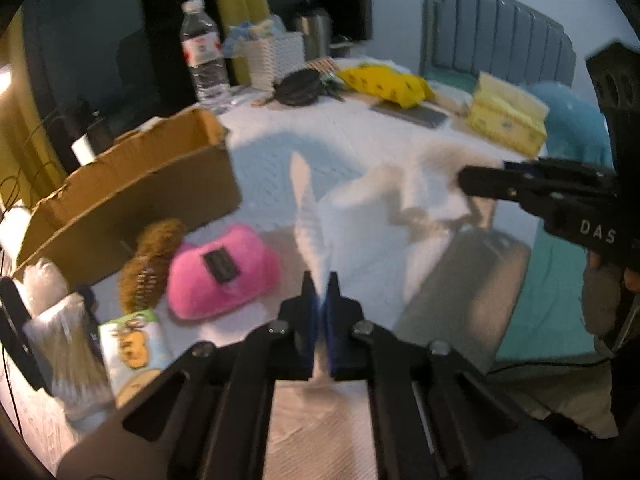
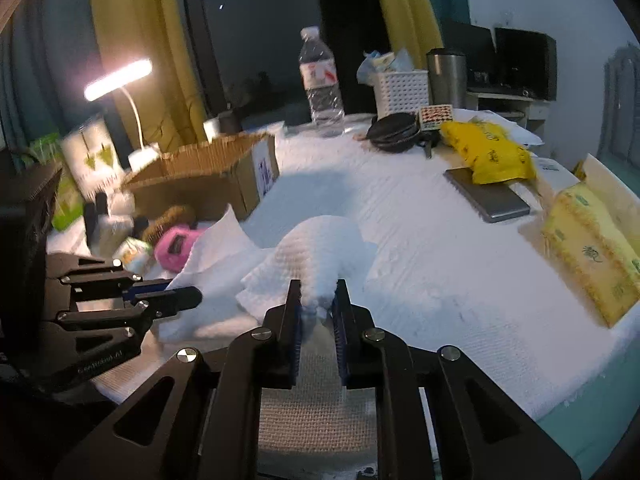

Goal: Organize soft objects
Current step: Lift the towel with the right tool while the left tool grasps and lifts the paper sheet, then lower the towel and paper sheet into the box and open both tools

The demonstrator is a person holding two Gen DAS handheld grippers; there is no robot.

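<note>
A white cloth (image 1: 360,216) is held between both grippers above the white-covered table (image 1: 280,140). My left gripper (image 1: 320,280) is shut on one edge of it, which stands up as a narrow fold. My right gripper (image 2: 316,292) is shut on a bunched part of the same cloth (image 2: 320,244). The right gripper also shows in the left wrist view (image 1: 464,180), and the left gripper in the right wrist view (image 2: 192,296). A pink plush pad (image 1: 220,268) and a brown fuzzy toy (image 1: 152,256) lie beside an open cardboard box (image 1: 132,192).
A water bottle (image 1: 202,52), white basket (image 1: 276,56), black pouch (image 1: 300,86), yellow bag (image 1: 384,80), phone (image 1: 416,114) and yellow tissue pack (image 1: 508,120) stand at the back. A lit desk lamp (image 2: 120,80) is at the left. Cotton swabs (image 1: 72,356) stand near left.
</note>
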